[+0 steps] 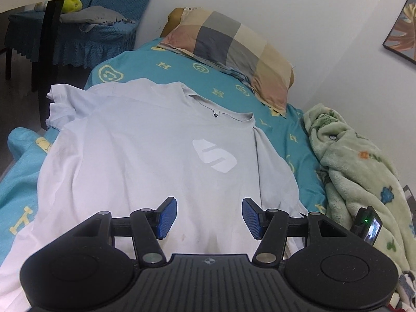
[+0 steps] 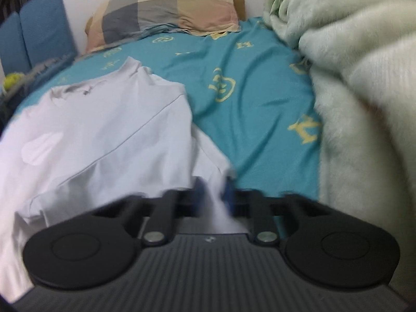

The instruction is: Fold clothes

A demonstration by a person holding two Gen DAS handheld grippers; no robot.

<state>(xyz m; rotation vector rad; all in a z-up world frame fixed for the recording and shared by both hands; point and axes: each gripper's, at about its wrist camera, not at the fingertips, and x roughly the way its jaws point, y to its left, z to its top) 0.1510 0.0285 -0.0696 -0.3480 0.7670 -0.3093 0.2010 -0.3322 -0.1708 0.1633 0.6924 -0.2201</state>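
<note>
I see a bed (image 1: pixel 234 83) with a teal patterned sheet, a checked pillow (image 1: pixel 228 44) by the white wall, and a green fleece blanket (image 2: pixel 351 78) alongside. The white T-shirt (image 1: pixel 145 150) lies lengthwise, collar toward the pillow. My left gripper (image 1: pixel 209 218) hovers spread above its hem; my right gripper (image 2: pixel 213 189) pinches shirt fabric.

Right tool (image 2: pixel 213 191) pinches white T-shirt (image 2: pixel 104 130) edge on teal bedsheet (image 2: pixel 254 98).
</note>
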